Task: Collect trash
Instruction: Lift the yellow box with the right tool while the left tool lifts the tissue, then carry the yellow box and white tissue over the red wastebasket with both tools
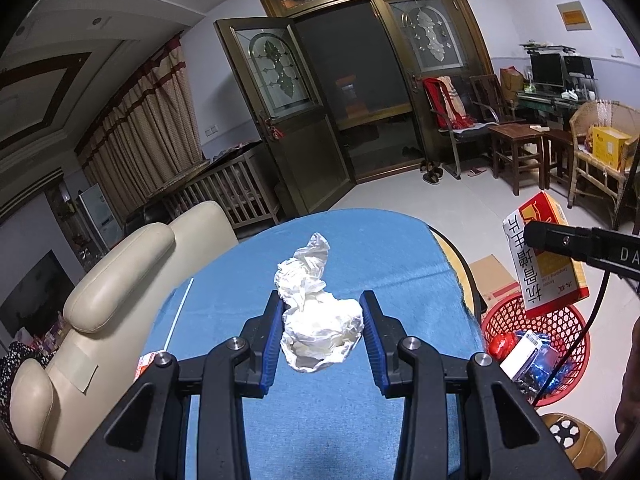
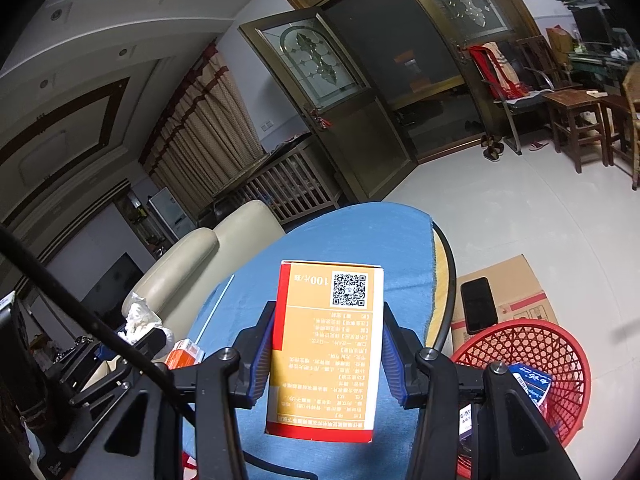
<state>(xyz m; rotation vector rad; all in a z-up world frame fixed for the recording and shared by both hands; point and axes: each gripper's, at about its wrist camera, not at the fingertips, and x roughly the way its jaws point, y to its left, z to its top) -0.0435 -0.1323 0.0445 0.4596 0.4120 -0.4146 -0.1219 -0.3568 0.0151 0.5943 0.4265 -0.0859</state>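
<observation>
Blue-padded fingers (image 1: 370, 336) of left gripper (image 1: 322, 334) pinch crumpled tissue (image 1: 320, 320) above the blue cloth (image 1: 360, 264). Right gripper (image 2: 326, 354) is clamped on orange box (image 2: 326, 344), not yet over red basket (image 2: 560, 344).

Risks: loose tissue could slip out; box, released here, would land on the table. Cream sofa (image 1: 132, 264) left, glass doors (image 1: 280, 92) beyond.
</observation>
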